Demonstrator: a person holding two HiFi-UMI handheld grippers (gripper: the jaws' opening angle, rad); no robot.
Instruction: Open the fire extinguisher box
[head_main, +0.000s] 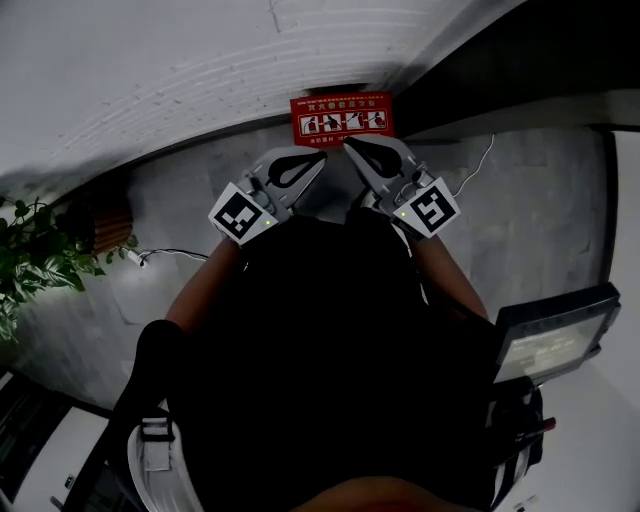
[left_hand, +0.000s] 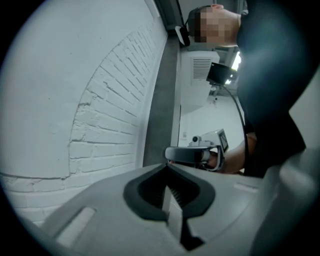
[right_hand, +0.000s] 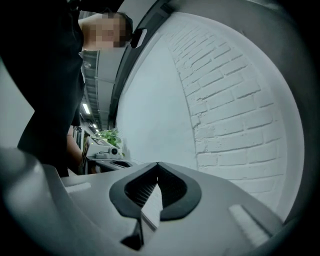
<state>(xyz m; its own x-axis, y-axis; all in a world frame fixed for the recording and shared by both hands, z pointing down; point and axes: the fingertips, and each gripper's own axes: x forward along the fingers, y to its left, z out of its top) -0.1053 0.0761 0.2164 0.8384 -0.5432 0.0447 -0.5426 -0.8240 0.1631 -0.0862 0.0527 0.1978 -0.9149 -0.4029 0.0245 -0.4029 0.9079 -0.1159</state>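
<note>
The fire extinguisher box (head_main: 341, 119) is red, with white pictograms on its top, and stands against the white brick wall straight ahead of me. Both grippers are held up in front of my chest, pointing toward it from just short of it. In the head view the left gripper (head_main: 322, 155) is shut with its tips meeting and nothing between them. The right gripper (head_main: 347, 145) is shut and empty too, with its tips close beside the left's. Each gripper view shows its own shut jaws, left gripper (left_hand: 167, 165) and right gripper (right_hand: 157, 164), before the brick wall. The box's door and handle are hidden.
A white brick wall (head_main: 150, 70) runs across the top, with grey floor below it. A leafy plant (head_main: 35, 250) stands at the left, and a thin cable (head_main: 165, 252) lies on the floor. A device with a screen (head_main: 555, 340) sits at the right. My dark clothing fills the middle.
</note>
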